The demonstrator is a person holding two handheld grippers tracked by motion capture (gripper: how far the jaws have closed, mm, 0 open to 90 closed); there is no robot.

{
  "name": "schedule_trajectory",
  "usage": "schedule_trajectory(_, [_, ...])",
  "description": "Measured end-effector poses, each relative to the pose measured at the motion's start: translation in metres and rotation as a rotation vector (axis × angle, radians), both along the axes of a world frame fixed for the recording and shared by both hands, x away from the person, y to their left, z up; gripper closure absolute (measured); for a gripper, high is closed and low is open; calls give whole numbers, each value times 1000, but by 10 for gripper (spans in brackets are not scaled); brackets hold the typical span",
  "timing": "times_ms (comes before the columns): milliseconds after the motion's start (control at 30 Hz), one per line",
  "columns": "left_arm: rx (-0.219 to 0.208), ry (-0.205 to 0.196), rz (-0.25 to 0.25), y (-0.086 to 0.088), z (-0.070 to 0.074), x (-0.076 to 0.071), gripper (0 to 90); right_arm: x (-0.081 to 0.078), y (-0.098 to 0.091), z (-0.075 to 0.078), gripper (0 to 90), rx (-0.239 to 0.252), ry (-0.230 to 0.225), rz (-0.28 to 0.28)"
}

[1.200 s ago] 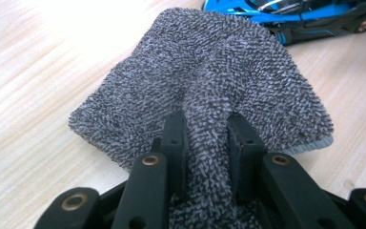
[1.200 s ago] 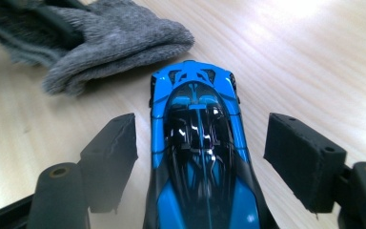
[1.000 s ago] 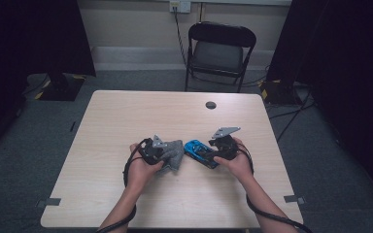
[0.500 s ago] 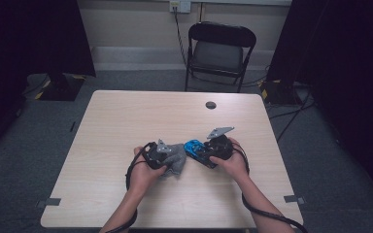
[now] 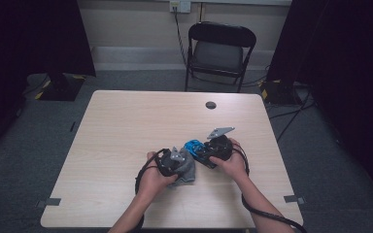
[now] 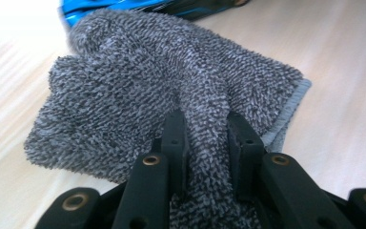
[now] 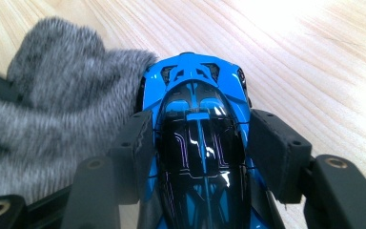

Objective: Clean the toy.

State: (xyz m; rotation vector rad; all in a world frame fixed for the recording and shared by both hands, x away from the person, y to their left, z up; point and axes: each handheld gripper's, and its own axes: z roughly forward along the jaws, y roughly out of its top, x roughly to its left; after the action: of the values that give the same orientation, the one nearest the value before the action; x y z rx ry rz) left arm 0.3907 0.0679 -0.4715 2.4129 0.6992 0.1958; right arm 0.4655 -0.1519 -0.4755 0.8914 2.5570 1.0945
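Observation:
A blue and black toy car [image 7: 195, 81] sits on the wooden table [image 5: 126, 126] between my right gripper's [image 7: 202, 126] jaws. They have just been closing, and the pads now press on the car's two sides. My left gripper [image 6: 205, 129] is shut on a bunched grey terry cloth [image 6: 171, 95], which lies against the car's [image 6: 124, 7] side. From above, the left gripper [image 5: 182, 165] and cloth [image 5: 188, 172] sit just left of the car [image 5: 193, 145] and the right gripper [image 5: 202, 151], near the table's front middle.
A small black round disc [image 5: 211, 105] lies on the far part of the table. A black folding chair [image 5: 221, 48] stands behind the table. Cables trail on the floor at the right [image 5: 291, 116]. Both forearms come in over the front edge.
My left hand has carried the cloth to the right until it meets the car. My right gripper has closed in around the car.

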Motion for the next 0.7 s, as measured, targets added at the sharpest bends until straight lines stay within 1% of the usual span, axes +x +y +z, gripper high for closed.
schedule_trajectory(67, [-26,10,-3,-6,-1,-4,729,0,0,0,425,2,-2,-1])
schedule_trajectory(100, [-23,9,-18,-9,-1,-5,730,0,0,0,425,2,-3,-2])
schedule_trajectory(167, [-41,16,-30,-14,-1,-8,730,-1,0,0,425,2,-3,-1])
schedule_trajectory(233, [-44,15,-44,-19,-1,-10,730,-1,0,-1,425,7,-4,-2])
schedule_trajectory(300, [-58,30,-71,-24,-2,-12,730,-1,-1,-1,426,9,-7,-2])
schedule_trajectory(333, [-75,36,-65,-28,-2,-14,730,-1,-1,-1,425,10,-8,-3])
schedule_trajectory(367, [-61,35,-85,-30,-2,-14,730,-1,-1,-1,426,10,-9,-3])
schedule_trajectory(433, [-57,35,-103,-34,-1,-15,730,-1,-1,-1,425,11,-9,-3])
schedule_trajectory(533, [-64,37,-118,-42,-1,-18,730,-1,-1,-1,426,12,-9,-5])
schedule_trajectory(600, [-80,43,-129,-46,-2,-20,730,-2,-1,-1,426,11,-10,-5])
schedule_trajectory(667, [-79,39,-146,-50,-2,-23,730,-2,-1,-1,426,13,-11,-6])
schedule_trajectory(700, [-91,34,-142,-52,-2,-24,730,-2,-1,-2,426,14,-13,-5])
